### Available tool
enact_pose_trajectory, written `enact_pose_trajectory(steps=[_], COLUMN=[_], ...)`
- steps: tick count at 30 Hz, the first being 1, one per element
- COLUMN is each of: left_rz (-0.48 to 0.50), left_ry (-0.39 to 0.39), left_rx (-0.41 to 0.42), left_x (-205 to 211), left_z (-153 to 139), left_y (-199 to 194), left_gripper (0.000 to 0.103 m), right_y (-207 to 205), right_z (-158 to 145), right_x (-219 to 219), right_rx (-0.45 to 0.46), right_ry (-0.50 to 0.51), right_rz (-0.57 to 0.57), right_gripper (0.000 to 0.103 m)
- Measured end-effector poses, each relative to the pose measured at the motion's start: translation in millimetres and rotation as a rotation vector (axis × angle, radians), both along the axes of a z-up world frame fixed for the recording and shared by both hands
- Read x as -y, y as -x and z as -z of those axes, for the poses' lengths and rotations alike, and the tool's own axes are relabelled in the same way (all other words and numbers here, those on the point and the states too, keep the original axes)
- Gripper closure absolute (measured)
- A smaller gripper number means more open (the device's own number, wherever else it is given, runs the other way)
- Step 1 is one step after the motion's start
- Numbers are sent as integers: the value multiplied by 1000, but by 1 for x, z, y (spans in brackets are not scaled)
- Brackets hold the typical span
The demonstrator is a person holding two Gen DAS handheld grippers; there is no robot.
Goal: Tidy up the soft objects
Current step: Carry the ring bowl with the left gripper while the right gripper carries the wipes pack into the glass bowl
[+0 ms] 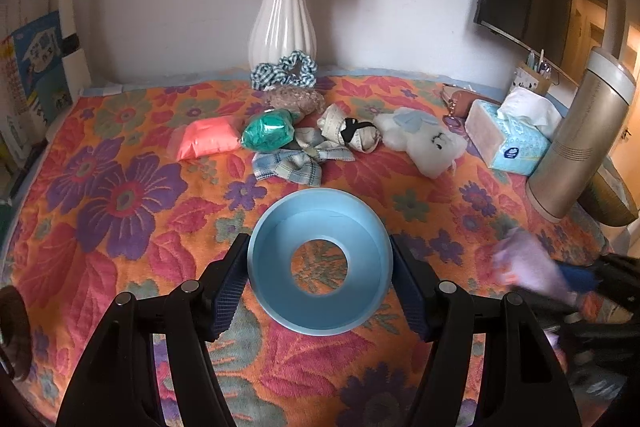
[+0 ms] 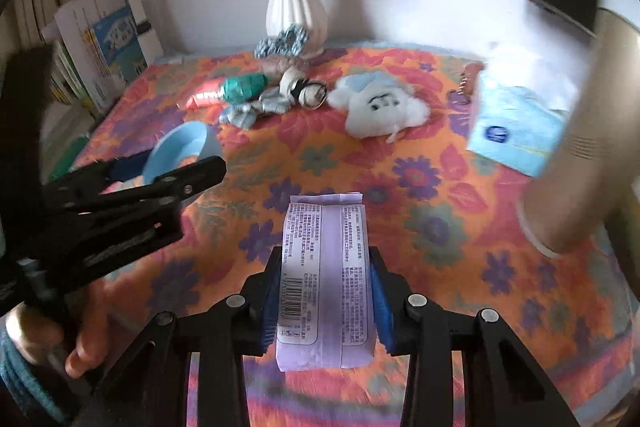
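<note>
My left gripper (image 1: 319, 263) is shut on a light blue bowl (image 1: 320, 291) with a hole in its bottom, held tilted above the flowered cloth; the bowl also shows in the right wrist view (image 2: 182, 149). My right gripper (image 2: 324, 291) is shut on a lilac tissue pack (image 2: 324, 279), which shows blurred at the right of the left wrist view (image 1: 528, 267). Across the table lie a pink pack (image 1: 206, 137), a green pack (image 1: 269, 130), a plaid cloth (image 1: 292, 165), a rolled cloth bundle (image 1: 352, 133) and a white plush (image 1: 424, 143).
A white vase (image 1: 284, 23) with blue flowers stands at the back, a gingham scrunchie (image 1: 285, 69) at its foot. A tissue box (image 1: 508, 139) and a tall gold flask (image 1: 576, 143) stand at the right. Books (image 1: 28, 67) line the left edge.
</note>
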State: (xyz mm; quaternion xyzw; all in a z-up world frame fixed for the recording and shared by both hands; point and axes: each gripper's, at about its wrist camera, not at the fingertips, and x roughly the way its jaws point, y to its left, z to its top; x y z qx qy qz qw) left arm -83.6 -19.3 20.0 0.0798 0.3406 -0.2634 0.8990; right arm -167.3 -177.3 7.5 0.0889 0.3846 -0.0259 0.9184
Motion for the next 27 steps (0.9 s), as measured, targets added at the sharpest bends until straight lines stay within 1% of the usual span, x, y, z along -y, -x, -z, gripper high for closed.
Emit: enact_pose_trajectory(steps=[2, 3, 6, 9, 14, 17, 22, 27], left_rz=[13, 17, 43, 72, 153, 199, 292, 407], left_ry=[18, 49, 120, 135, 162, 160, 157, 154], left_rx=[-7, -33, -72, -74, -45, -18, 5, 28], left_x=[-2, -5, -8, -1, 18, 31, 63, 108], left_z=[-3, -6, -13, -24, -54, -67, -83, -97], left_y=[4, 8, 23, 39, 73, 93, 122, 148], left_gripper=[38, 38, 38, 38, 38, 38, 38, 38], right_y=[18, 26, 51, 75, 112, 135, 176, 212], right_z=[-10, -15, -27, -35, -47, -58, -73, -84], right_x=[10, 16, 30, 45, 77, 96, 138, 187], right_rx=[25, 36, 71, 102, 157, 202, 286, 347], right_ry=[-38, -54, -98, -121, -209, -231, -253, -263], right_rz=[13, 21, 46, 85, 140, 181, 278, 403], right_gripper=[65, 65, 65, 65, 65, 65, 65, 65])
